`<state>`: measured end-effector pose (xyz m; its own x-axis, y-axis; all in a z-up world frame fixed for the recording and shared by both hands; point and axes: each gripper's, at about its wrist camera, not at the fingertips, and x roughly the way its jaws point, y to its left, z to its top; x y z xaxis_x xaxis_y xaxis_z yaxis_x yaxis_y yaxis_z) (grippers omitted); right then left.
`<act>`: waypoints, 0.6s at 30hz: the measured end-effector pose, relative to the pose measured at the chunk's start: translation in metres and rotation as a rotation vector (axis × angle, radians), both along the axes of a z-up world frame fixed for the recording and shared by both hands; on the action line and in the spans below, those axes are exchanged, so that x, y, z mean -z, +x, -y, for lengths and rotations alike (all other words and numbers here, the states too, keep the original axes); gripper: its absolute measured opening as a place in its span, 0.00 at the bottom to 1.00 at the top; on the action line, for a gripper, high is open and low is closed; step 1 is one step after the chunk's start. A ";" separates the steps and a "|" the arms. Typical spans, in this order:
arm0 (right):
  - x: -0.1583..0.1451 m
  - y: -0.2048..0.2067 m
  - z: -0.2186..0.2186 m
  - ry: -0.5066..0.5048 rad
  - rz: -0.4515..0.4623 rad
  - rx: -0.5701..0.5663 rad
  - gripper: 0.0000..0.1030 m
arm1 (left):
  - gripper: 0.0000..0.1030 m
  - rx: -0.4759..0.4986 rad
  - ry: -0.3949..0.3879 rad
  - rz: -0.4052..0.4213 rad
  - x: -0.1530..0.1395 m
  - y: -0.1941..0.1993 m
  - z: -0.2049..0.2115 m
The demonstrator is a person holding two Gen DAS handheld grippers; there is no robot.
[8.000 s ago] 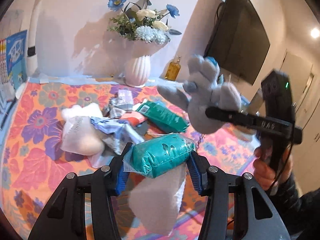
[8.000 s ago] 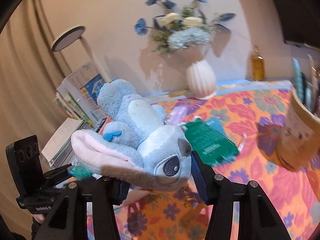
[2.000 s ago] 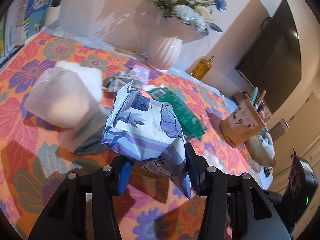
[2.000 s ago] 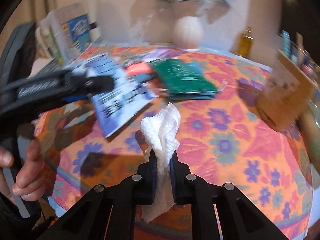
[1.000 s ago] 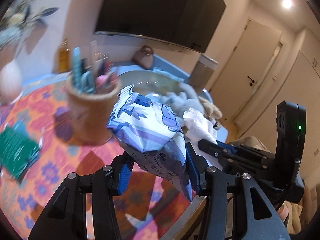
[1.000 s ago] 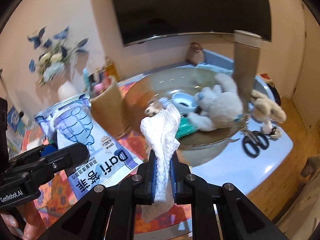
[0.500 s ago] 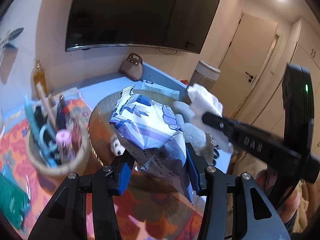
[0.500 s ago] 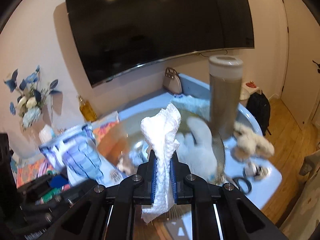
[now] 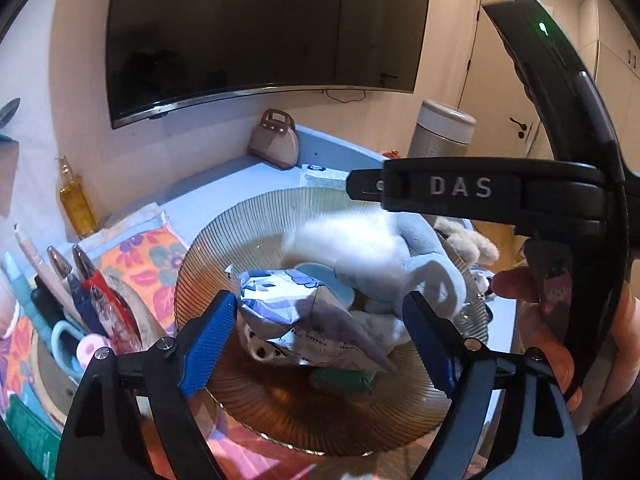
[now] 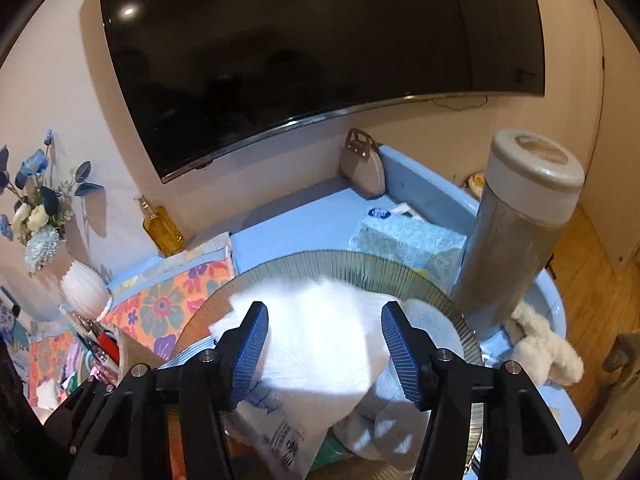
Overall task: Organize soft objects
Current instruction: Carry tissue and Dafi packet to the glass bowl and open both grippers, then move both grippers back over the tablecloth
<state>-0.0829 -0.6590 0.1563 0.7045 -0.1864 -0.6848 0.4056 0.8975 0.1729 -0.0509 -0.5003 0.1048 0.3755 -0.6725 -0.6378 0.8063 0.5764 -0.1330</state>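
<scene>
**Q:** What sits on the desk, from the left?

**A:** A pen cup (image 9: 80, 320) holding pens and scissors, then a ribbed amber bowl (image 9: 224, 240) on the desk (image 10: 288, 216). In the bowl lie a blue-and-white wipes pack (image 9: 288, 300), a grey-blue plush (image 9: 408, 264) and a green packet (image 9: 344, 380) low at the front. A white tissue (image 10: 320, 340), blurred, is spread over the pile. Behind the bowl stands a tissue box (image 10: 404, 236), a tall canister (image 10: 520, 240) to its right, and a cream plush (image 10: 548, 344) outside the rim.

**Q:** And the grippers?

**A:** The left gripper (image 9: 316, 344) has its fingers spread wide on either side of the pack, with a gap on the right side at least. The right gripper (image 10: 324, 344) is also spread, the tissue below and apparently loose.

**Q:** How will these things handle?

**A:** All look light and yielding. The pack is crinkly film, likely slippery; a pinch across its folded end seam should hold best. The tissue is flimsy and would tear or drift, so bunch it. The plush squashes; take a limb or the body.
</scene>
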 end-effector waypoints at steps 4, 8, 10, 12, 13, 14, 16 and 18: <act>0.001 -0.019 -0.003 0.022 0.013 0.006 0.56 | 0.81 0.027 -0.019 -0.004 -0.006 -0.010 -0.010; -0.001 -0.034 -0.013 0.029 0.023 0.005 0.56 | 0.81 0.051 -0.037 0.038 -0.022 -0.030 -0.026; -0.003 -0.048 -0.022 0.030 0.033 0.004 0.56 | 0.81 0.058 -0.047 0.058 -0.031 -0.042 -0.039; -0.006 -0.061 -0.030 0.033 0.047 -0.003 0.56 | 0.81 0.060 -0.050 0.069 -0.038 -0.049 -0.048; -0.007 -0.068 -0.034 0.038 0.056 -0.008 0.56 | 0.81 0.059 -0.053 0.076 -0.041 -0.053 -0.054; -0.009 -0.076 -0.039 0.045 0.069 -0.015 0.56 | 0.81 0.058 -0.056 0.082 -0.045 -0.059 -0.062; -0.012 -0.089 -0.049 0.055 0.088 -0.034 0.56 | 0.81 0.051 -0.063 0.092 -0.050 -0.069 -0.082; -0.013 -0.099 -0.066 0.064 0.108 -0.074 0.56 | 0.81 0.042 -0.060 0.093 -0.052 -0.076 -0.099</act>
<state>-0.1824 -0.5931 0.1691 0.7850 -0.0895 -0.6130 0.3145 0.9101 0.2698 -0.1267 -0.4012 0.1572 0.4021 -0.7250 -0.5592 0.8400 0.5351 -0.0897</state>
